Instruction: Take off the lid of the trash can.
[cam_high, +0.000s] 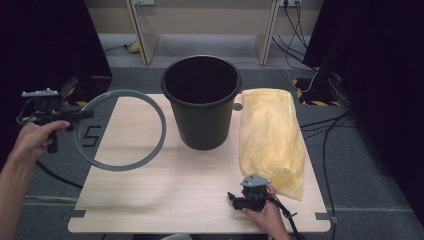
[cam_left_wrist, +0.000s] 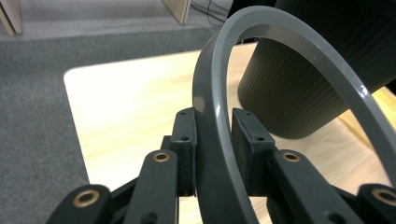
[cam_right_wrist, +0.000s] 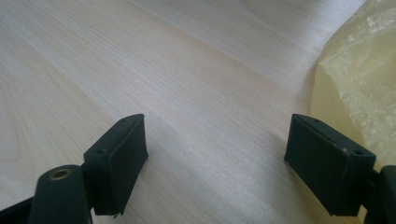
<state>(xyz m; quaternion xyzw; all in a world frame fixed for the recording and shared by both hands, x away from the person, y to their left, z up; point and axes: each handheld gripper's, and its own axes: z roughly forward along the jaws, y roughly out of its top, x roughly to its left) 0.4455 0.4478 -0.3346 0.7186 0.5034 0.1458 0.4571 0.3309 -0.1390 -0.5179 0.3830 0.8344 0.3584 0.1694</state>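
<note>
From the high view, the left gripper (cam_high: 80, 114) sits at the left edge of the pale wooden table (cam_high: 200, 200), held by the person's left hand (cam_high: 37, 139), and its jaws are clamped on the rim of a large grey plastic ring (cam_high: 120, 130). The ring is tilted, its far side raised, and it hangs over the table's left part, just beside a black ribbed plastic bucket (cam_high: 201, 102) that stands upright near the table's far middle. A crumpled yellow plastic bag (cam_high: 271, 137) lies to the right of the bucket, close against it. The right gripper (cam_high: 235, 199) rests low at the near right of the table, in the person's right hand (cam_high: 263, 214), near the bag's near end

In the left gripper view, the two black jaws stand narrow with the grey ring (cam_left_wrist: 219, 116) running up between them, pads pressed against its band; the bucket (cam_left_wrist: 317, 79) stands behind the ring's arc

In the right gripper view, the jaws stand wide apart with nothing between them, close above the bare wood (cam_right_wrist: 163, 70), and the yellow bag (cam_right_wrist: 359, 74) lies just beside the right-hand jaw
</note>
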